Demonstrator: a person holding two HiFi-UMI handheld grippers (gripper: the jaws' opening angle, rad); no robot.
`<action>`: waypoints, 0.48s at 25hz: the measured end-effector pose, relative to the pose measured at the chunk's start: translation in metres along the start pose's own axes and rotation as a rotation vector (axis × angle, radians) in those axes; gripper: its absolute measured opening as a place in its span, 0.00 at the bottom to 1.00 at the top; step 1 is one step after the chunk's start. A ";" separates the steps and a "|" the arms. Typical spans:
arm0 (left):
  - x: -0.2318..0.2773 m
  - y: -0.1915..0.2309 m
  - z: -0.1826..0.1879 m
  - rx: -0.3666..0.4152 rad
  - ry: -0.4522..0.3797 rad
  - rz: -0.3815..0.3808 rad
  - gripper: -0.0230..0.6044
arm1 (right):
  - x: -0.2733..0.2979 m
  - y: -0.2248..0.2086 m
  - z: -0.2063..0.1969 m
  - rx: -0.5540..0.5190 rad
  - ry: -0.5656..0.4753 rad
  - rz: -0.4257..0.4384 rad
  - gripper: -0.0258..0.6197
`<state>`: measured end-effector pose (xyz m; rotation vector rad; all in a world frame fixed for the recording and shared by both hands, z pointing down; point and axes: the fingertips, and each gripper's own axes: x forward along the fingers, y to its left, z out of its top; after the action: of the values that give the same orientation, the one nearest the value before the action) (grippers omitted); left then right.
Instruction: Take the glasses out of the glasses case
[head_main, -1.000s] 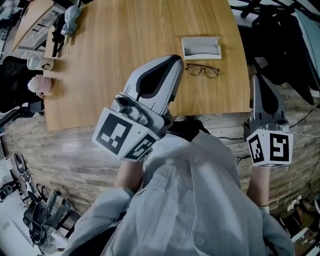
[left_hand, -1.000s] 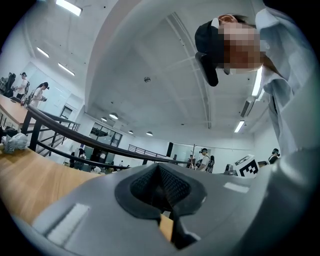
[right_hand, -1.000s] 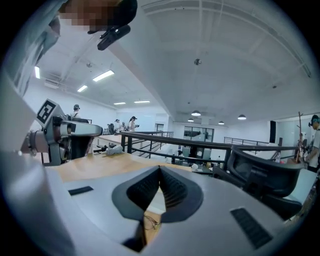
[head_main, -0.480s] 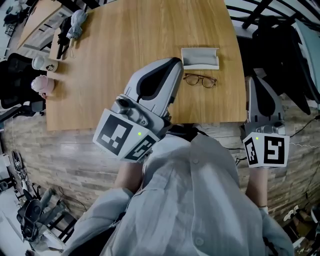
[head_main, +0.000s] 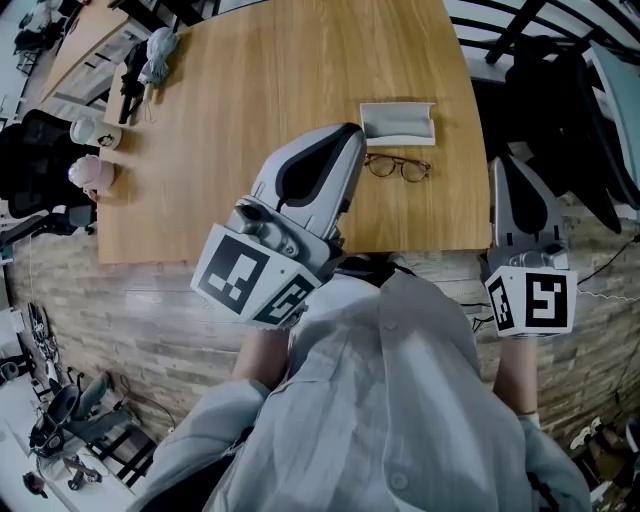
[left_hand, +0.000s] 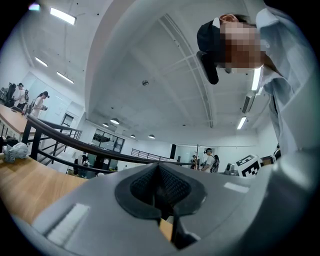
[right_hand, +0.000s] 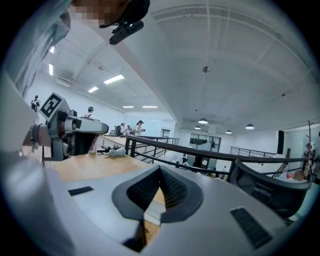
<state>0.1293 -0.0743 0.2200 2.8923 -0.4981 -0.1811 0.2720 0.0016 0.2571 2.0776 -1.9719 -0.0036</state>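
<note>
Vs 1.0 s ago: the whole scene sits lower in the head view, so the camera shifted. The layout on the table (head_main: 250, 100) is unchanged. The glasses (head_main: 398, 167) are still outside the glasses case (head_main: 398, 122), in the same spot relative to it. The left hand-held gripper (head_main: 345, 135) has barely moved. The right hand-held gripper (head_main: 503, 165) has drifted slightly left in frame and now sits by the table's near-right corner.

The glasses lie flat on the table with the arms folded, just beside the near edge of the case. The case is open and its grey lining is showing.

In the head view the left hand-held gripper's tip sits left of the case and glasses, near but not touching them. The right one's tip is off the table edge, right of the glasses and apart from them. Both gripper views point up at the ceiling.

The left jaws are together with nothing in them. The right jaws are the same.

Markings: black-and-white square markers on the left cube (head_main: 250, 280) and the right cube (head_main: 530, 300), patterns only.
</note>
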 end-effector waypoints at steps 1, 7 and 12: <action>0.000 -0.001 0.000 0.001 0.001 0.000 0.04 | 0.000 0.000 -0.001 0.000 -0.001 0.001 0.04; 0.002 -0.003 -0.002 0.001 0.006 0.009 0.04 | 0.000 -0.005 -0.002 0.005 -0.001 0.008 0.04; 0.003 -0.002 -0.002 -0.002 0.005 0.024 0.04 | 0.002 -0.007 -0.003 0.001 0.002 0.015 0.04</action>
<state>0.1330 -0.0733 0.2209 2.8824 -0.5308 -0.1712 0.2796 0.0005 0.2588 2.0621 -1.9868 0.0031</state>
